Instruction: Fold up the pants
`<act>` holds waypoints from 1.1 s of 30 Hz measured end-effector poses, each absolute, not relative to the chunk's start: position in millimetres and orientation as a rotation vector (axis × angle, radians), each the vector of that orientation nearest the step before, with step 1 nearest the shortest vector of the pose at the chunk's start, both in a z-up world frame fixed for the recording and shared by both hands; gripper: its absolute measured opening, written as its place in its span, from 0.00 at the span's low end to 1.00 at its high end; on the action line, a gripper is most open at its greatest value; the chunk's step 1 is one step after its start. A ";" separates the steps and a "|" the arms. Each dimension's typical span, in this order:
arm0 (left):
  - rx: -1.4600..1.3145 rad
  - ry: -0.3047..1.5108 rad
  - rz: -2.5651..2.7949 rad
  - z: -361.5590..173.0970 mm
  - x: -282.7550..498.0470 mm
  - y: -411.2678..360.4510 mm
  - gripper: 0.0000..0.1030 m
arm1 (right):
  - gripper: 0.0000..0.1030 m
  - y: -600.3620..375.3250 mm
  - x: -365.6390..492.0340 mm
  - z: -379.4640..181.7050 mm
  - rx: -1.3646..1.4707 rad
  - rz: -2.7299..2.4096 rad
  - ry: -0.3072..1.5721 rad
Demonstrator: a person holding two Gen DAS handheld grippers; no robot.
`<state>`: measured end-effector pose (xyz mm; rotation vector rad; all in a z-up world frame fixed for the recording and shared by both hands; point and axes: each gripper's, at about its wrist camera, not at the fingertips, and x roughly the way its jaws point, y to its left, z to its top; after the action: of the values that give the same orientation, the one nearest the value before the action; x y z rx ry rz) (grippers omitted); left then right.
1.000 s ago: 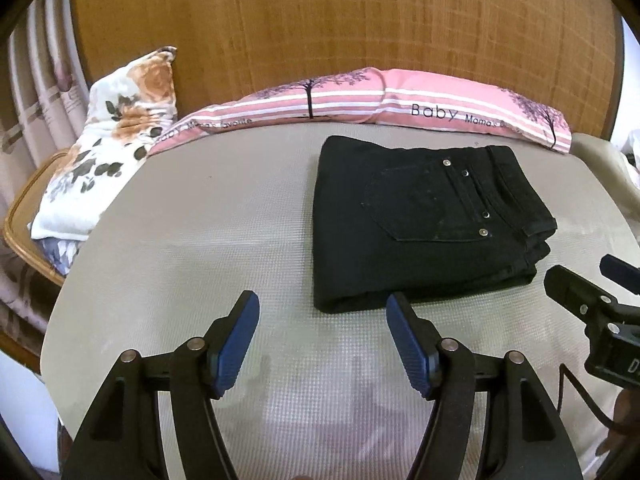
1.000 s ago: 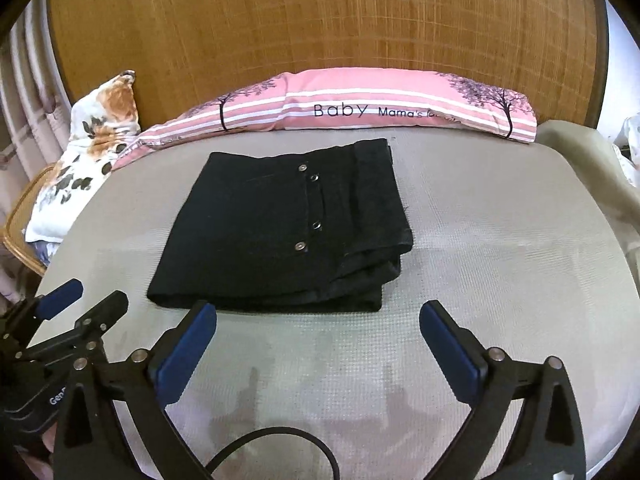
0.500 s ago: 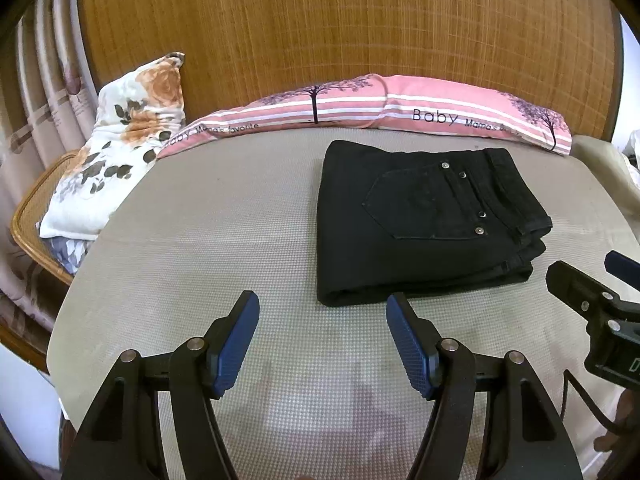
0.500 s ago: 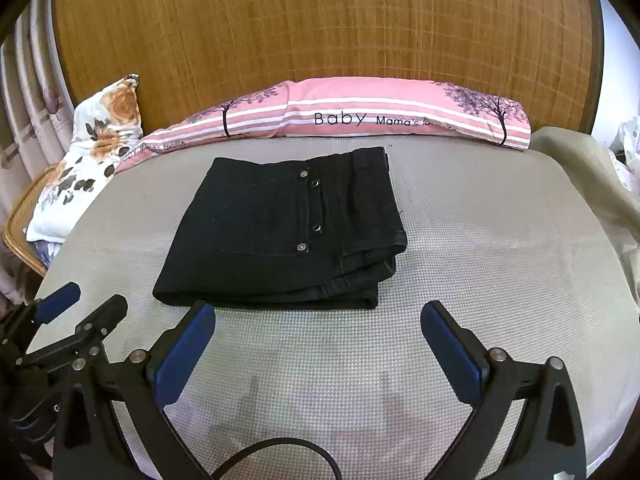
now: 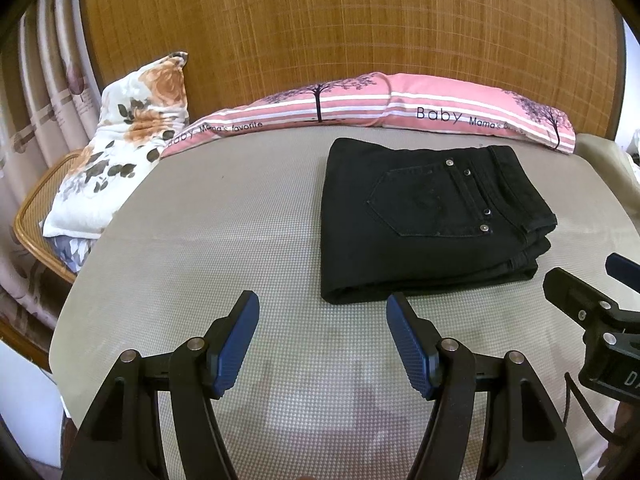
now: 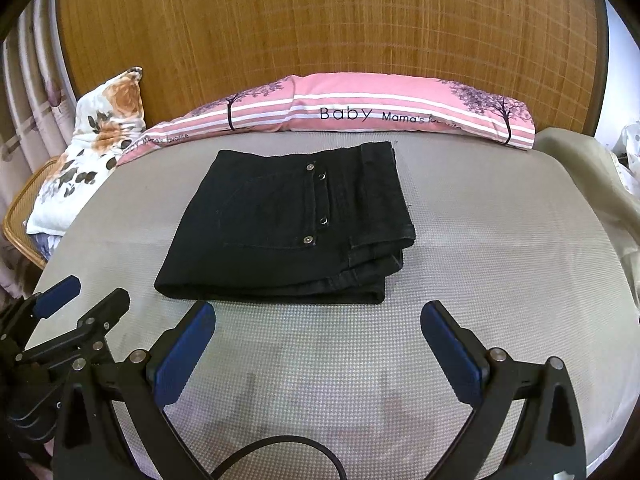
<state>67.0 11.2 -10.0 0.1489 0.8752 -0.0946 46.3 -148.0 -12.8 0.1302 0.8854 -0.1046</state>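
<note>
Pants (image 5: 428, 220) — black denim, already folded into a compact stack — lie just beyond your two claws on the grey mat (image 5: 224, 240). Your left gripper (image 5: 322, 344) and right gripper (image 6: 318, 354) hang spread wide, holding nothing. The cloth looks heavy, soft, unlikely to slip; grip the thick layered edge nearest you. Behind — a pink bolster (image 6: 360, 114) and woven headboard (image 6: 320, 20).

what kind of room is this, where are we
Most likely a bedroom: the folded pants lie on a bed with a grey cover, a pink "Baby" pillow and a floral pillow sit along a woven headboard, and curtains hang at the left.
</note>
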 end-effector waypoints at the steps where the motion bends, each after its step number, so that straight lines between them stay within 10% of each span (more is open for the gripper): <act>1: 0.150 0.874 -0.093 -10.0 66.9 11.2 0.65 | 0.99 -147.4 46.5 -13.1 0.128 -0.104 0.886; 33: 0.155 0.873 -0.088 -11.7 65.4 9.8 0.65 | 0.99 -145.8 47.7 -24.3 0.111 -0.093 0.912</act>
<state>65.4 9.8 -11.7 0.1552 0.8734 -0.0879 47.8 -145.8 -24.3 0.1111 0.9124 -0.0930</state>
